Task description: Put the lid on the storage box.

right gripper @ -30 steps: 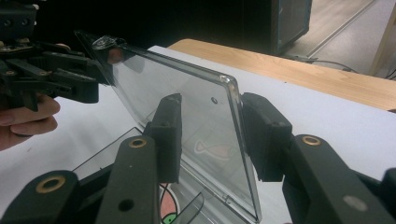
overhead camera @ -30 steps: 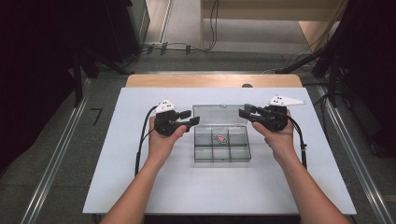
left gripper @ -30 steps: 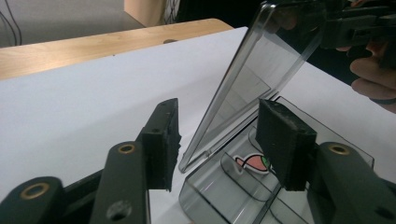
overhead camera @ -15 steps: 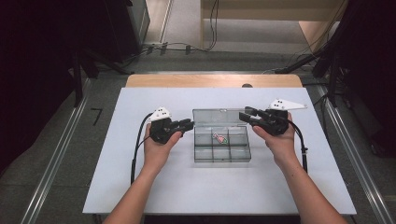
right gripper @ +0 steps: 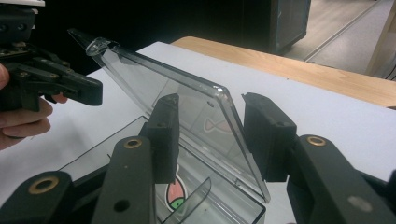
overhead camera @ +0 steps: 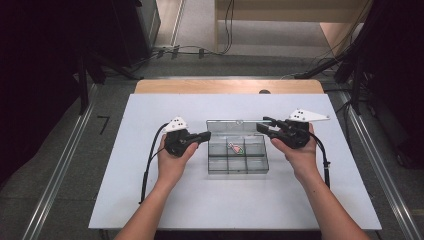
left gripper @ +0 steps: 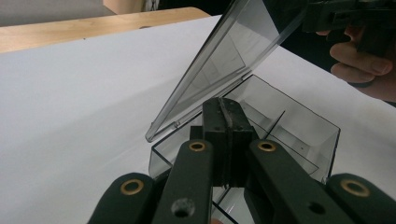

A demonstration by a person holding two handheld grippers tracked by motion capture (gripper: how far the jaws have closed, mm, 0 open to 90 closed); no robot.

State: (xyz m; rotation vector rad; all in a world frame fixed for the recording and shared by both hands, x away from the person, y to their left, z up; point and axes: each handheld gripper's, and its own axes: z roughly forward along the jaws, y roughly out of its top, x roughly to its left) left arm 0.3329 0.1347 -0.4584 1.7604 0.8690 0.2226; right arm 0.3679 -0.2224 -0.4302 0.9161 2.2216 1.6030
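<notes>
High view: a clear box (overhead camera: 237, 152) is sitting mid-table (overhead camera: 175, 200), left gripper (overhead camera: 204, 136) and right gripper (overhead camera: 263, 126) flanking it. Left gripper view: jaws are pressing together at the box's wall beneath the raised lid (left gripper: 224, 65). Right gripper view: jaws are spreading around the lid's edge; thin, slippery plastic probably needs edge grips. Dark room beyond.

White table (overhead camera: 150, 200), wooden far edge — clear compartment box (overhead camera: 237, 162) on it

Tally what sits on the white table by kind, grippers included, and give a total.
Handheld grippers: 2, left gripper and right gripper
Clear compartment box, lid raised: 1
Small red and green fish-shaped item in a compartment: 1
Total: 4
</notes>
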